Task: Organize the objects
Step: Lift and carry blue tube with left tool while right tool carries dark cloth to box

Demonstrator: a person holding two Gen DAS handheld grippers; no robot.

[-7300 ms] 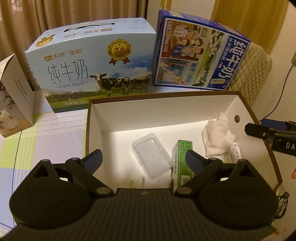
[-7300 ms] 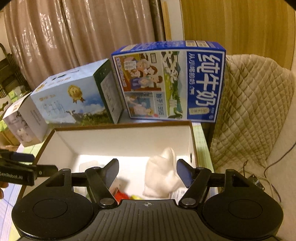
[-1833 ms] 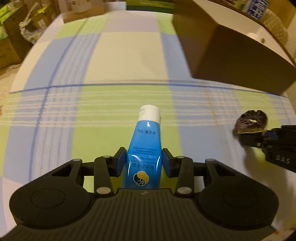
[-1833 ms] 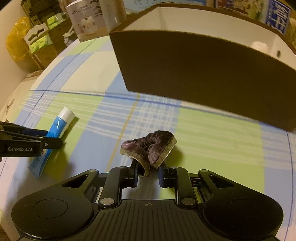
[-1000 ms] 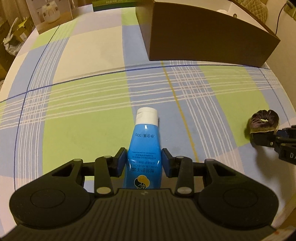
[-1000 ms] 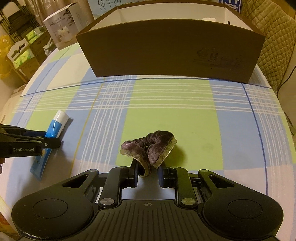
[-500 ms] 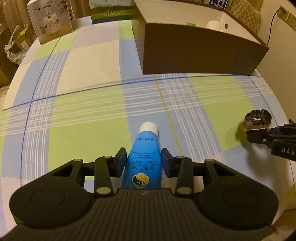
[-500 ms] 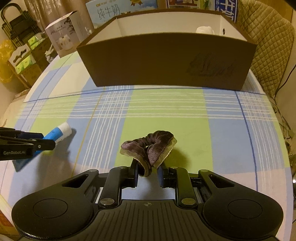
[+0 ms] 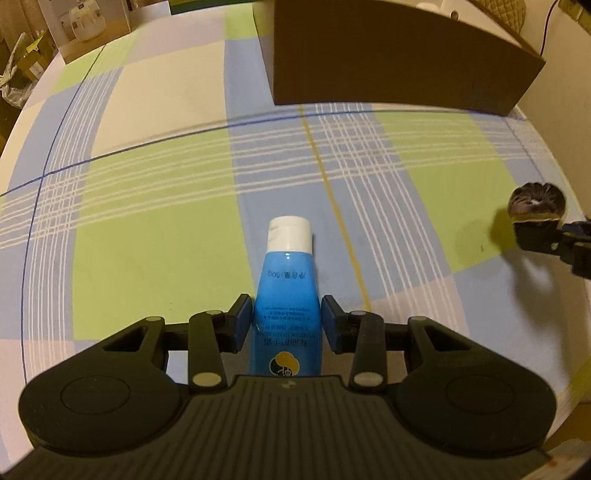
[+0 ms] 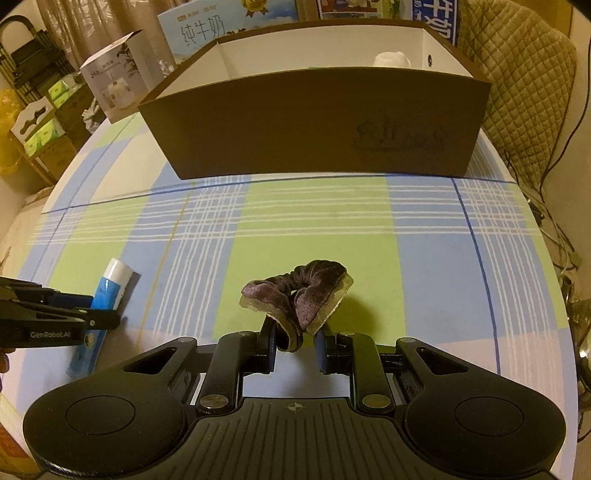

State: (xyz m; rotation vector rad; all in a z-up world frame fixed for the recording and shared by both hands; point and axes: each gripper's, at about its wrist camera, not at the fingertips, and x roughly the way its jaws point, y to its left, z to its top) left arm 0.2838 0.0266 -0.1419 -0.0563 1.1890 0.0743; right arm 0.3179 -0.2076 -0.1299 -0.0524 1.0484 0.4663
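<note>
My left gripper (image 9: 287, 317) is shut on a blue tube with a white cap (image 9: 287, 280) and holds it above the checked tablecloth; the tube also shows in the right wrist view (image 10: 107, 291). My right gripper (image 10: 294, 341) is shut on a purple velvet scrunchie (image 10: 295, 291), lifted off the cloth; it also shows at the right edge of the left wrist view (image 9: 537, 203). The brown box with a white inside (image 10: 314, 122) stands ahead of both grippers, its near wall facing me (image 9: 399, 62).
Milk cartons (image 10: 199, 26) stand behind the box. A white product box (image 10: 118, 74) sits at the far left of the table (image 10: 424, 229). A quilted chair (image 10: 524, 81) is to the right. A white cloth (image 10: 391, 59) lies inside the box.
Both grippers have risen slightly with the tube and the scrunchie and moved closer to the brown box. Both grips are unchanged.
</note>
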